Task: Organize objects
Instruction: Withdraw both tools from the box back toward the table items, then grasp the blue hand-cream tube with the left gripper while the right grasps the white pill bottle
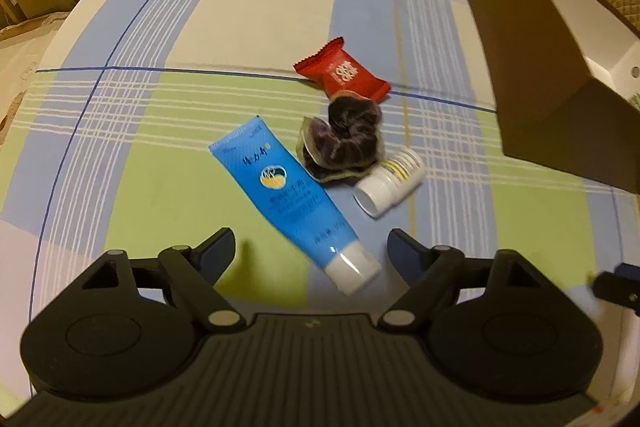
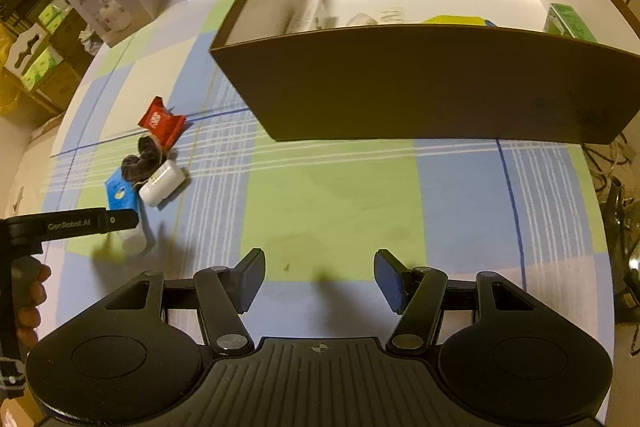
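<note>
Four loose items lie clustered at my left gripper's [image 1: 310,247] twelve o'clock: tube [image 1: 290,201], scrunchie [image 1: 344,143], bottle [image 1: 390,181], packet [image 1: 344,73]. Both grippers gape empty; the right gripper [image 2: 319,281] waits, facing the box [image 2: 420,83], likely their destination.

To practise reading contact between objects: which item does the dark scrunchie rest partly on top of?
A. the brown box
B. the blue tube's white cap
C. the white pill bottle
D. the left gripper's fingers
C: in the left wrist view the dark scrunchie overlaps the far end of the white pill bottle, which lies on its side; it lies apart from the tube's cap, the box and the gripper.
</note>
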A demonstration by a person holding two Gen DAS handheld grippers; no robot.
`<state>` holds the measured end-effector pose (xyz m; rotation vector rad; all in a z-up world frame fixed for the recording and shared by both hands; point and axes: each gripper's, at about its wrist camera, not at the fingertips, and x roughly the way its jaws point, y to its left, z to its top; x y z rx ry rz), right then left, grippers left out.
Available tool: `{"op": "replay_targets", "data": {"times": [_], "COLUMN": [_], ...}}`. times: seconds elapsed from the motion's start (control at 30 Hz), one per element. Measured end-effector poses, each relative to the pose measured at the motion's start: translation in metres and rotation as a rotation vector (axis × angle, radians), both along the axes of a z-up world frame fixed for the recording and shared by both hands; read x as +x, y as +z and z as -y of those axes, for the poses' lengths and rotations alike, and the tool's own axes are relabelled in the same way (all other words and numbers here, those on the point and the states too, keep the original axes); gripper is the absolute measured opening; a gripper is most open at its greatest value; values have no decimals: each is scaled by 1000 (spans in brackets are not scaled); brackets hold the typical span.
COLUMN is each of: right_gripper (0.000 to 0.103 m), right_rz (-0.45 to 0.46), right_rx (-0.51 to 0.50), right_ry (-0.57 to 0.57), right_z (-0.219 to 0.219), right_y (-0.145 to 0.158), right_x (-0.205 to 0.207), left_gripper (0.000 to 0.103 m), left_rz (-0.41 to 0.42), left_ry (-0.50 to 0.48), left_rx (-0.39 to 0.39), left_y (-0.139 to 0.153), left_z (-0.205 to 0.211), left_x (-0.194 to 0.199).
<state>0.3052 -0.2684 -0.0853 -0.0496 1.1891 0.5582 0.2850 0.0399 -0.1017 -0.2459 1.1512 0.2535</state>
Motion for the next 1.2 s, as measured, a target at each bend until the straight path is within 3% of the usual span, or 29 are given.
{"op": "replay_targets", "data": {"times": [0.13, 0.27, 0.33, 0.57, 0.9, 1.2], "right_gripper": [58, 58, 58, 58, 58, 58], "right_rz": [-2, 0, 6, 34, 144, 193], "right_rx": [-4, 0, 5, 49, 59, 51], "right_ry": [5, 40, 69, 202, 447, 521], "right_z": [-4, -17, -26, -66, -137, -178], "right_y": [-3, -6, -8, -16, -39, -58], "right_x": [3, 3, 2, -3, -20, -13], "left_gripper": [65, 63, 52, 29, 27, 30], "left_rz": [-14, -13, 1, 19, 21, 21], "left_ry": [0, 13, 8, 18, 48, 20], "left_rx": [2, -39, -38, -25, -25, -5], "left_y": [-10, -17, -16, -16, -16, -17], "left_z": [-5, -13, -15, -36, -70, -74], "left_x": [9, 10, 9, -4, -25, -24]}}
